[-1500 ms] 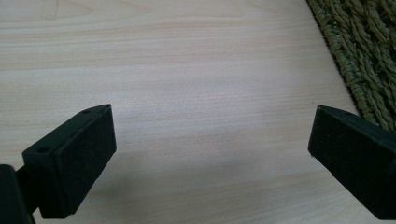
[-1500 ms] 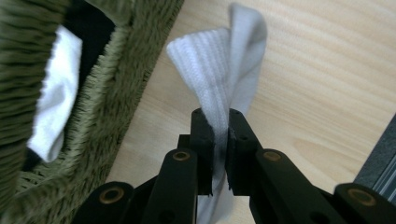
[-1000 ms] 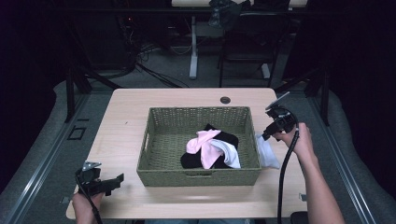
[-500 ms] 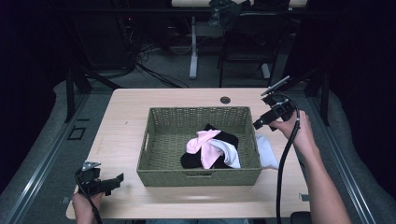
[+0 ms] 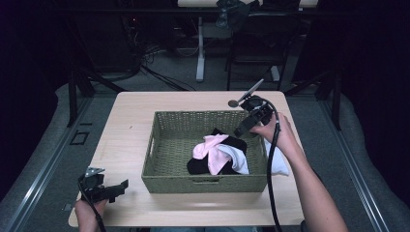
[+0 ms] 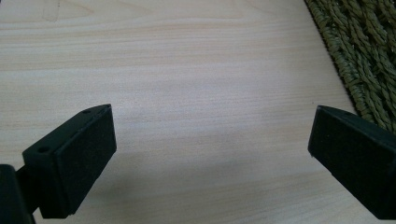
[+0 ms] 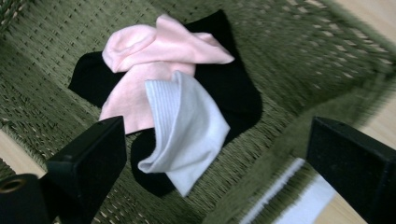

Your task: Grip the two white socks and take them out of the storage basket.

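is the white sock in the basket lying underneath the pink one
No, in the right gripper view the white sock lies on top, overlapping the lower edge of the pink sock inside the basket.

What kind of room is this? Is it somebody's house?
Probably not a house; more likely a lab or recording studio. A bare wooden table stands in a dark room, cables lie tangled on the floor behind, and a metal stand rises there.

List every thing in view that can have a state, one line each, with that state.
Right gripper: open, nothing between the jaws, above the basket's right wall; jaws just opened.
Left gripper: open, empty, over bare table.
Basket: upright, holding socks.
Pink sock: crumpled on black sock.
White sock: folded, on top.
White cloth: outside, beside basket.
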The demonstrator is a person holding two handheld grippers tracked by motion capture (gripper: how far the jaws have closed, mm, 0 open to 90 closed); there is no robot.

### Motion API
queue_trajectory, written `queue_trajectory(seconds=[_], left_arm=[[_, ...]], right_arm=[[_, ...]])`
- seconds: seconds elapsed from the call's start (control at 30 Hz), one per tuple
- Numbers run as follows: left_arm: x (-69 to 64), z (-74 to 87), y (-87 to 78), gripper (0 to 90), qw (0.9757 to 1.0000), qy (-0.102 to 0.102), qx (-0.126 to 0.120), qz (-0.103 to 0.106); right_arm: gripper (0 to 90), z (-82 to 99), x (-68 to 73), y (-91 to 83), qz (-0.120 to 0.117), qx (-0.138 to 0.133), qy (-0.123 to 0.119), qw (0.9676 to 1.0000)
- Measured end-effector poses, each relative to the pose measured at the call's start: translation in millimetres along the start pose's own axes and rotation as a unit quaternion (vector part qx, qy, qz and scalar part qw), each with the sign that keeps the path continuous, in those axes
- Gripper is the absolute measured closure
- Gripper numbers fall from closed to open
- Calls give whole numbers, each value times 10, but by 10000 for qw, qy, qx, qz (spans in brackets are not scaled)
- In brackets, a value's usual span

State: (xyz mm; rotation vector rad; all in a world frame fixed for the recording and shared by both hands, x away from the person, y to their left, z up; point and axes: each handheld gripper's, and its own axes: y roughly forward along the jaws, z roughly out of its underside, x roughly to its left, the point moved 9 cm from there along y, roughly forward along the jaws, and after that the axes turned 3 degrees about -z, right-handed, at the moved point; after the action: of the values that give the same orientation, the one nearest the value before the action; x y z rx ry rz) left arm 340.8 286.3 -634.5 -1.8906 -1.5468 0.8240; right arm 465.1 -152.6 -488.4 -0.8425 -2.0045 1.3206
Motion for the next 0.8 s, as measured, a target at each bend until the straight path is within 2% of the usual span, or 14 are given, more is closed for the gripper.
queue_trajectory(seconds=[0.13, 0.23, 0.3, 0.33, 0.47, 0.5, 0.53, 0.57, 0.63, 0.67, 0.7, 0.77, 0.8], left_arm=[[-1, -8, 7, 12, 10000, -8, 3, 16], [-2, -10, 16, 12, 10000, 14, 11, -10], [-1, -7, 15, 12, 10000, 18, 20, -12], [-2, -2, 12, 12, 10000, 5, 27, 15], [18, 7, -16, 12, 10000, -34, -16, -24], [17, 9, -15, 12, 10000, -35, -4, -26], [17, 9, -15, 12, 10000, -35, -4, -26], [10, 11, -9, 12, 10000, -5, 4, -20], [4, 11, -7, 12, 10000, 4, 1, -11], [6, 14, -11, 12, 10000, 2, 8, -19], [12, 15, -15, 12, 10000, -7, 7, -22], [21, 17, -16, 12, 10000, -23, -1, -40], [21, 17, -16, 12, 10000, -23, -1, -40]], right_arm=[[60, -18, 82, 153, -61, 177, -77, 9998], [105, -18, 131, 284, -70, 333, -211, 9992], [158, -7, 182, 385, -149, 427, -181, 9988], [152, 0, 193, 447, -173, 502, -236, 9983], [213, 60, 267, 698, -199, 802, -284, 9962], [251, 72, 287, 753, -195, 841, -276, 9959], [251, 72, 287, 753, -195, 841, -276, 9959], [304, 97, 318, 859, -228, 891, -272, 9954], [397, 142, 305, 926, -149, 1107, -328, 9932], [405, 157, 311, 983, -91, 1037, -245, 9943], [473, 190, 278, 984, -1, 1246, -354, 9916], [625, 225, 259, 1017, 18, 1298, -333, 9910], [740, 231, 238, 1020, 54, 1274, -344, 9912]])
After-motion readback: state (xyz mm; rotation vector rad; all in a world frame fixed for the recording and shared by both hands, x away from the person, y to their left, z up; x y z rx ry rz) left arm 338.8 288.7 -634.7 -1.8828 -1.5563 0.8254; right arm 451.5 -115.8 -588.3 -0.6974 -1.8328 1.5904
